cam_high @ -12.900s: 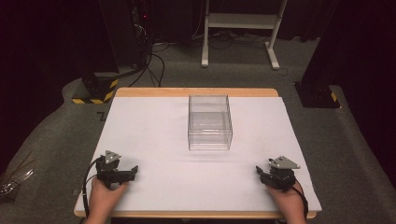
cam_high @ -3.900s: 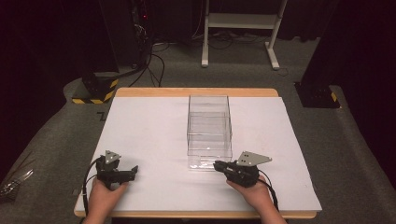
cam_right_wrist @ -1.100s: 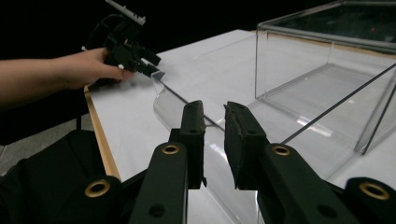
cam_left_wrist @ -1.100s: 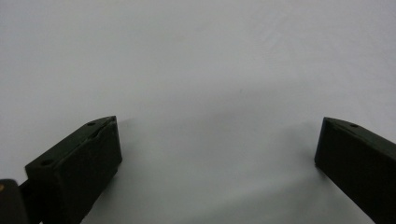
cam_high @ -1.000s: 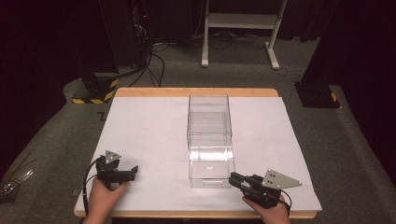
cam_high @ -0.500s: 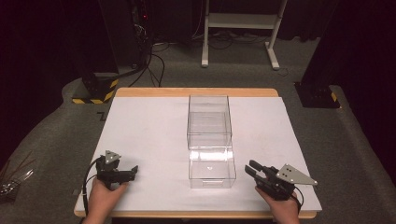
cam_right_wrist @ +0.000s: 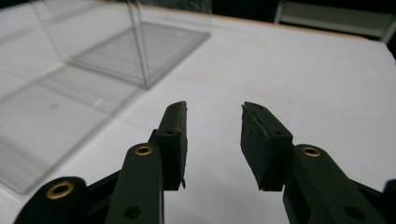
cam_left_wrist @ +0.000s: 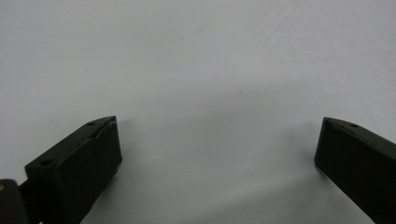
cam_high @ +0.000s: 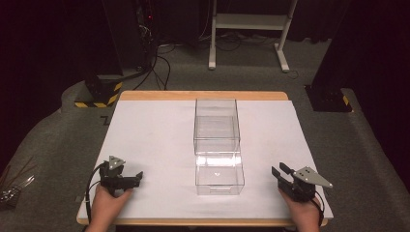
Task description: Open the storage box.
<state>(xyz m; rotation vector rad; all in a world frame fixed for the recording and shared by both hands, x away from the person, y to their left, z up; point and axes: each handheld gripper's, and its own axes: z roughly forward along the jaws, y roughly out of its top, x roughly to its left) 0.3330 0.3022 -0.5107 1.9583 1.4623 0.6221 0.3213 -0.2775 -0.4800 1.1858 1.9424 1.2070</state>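
Since the earlier frames, your right gripper (cam_high: 282,175) has drawn the clear plastic drawer (cam_high: 219,173) out of the clear plastic box sleeve (cam_high: 216,124) toward the bottom of the high view, let go of it, and swung off to the lower right of the frame. Its jaws have just been opening; they now stand moderately apart with nothing between them, which the right gripper view (cam_right_wrist: 212,122) confirms.

Your left gripper (cam_high: 138,177) has kept its place at the lower left of the high view, jaws spread wide over bare white table cover (cam_high: 154,140), empty.

The drawer sits just below the centre of the high view, pulled most of the way out. Its back end looks to be touching or just inside the sleeve's mouth, though that is hard to tell through the clear walls. Drawer and sleeve share one long axis, running from the top to the bottom of the frame.

From your right gripper the drawer lies to the left, near but apart; in the right gripper view it fills the left and upper left. The two grippers stand about equally far from the drawer, one on each side. My judgement is that any further pull or push must follow that top-to-bottom axis.
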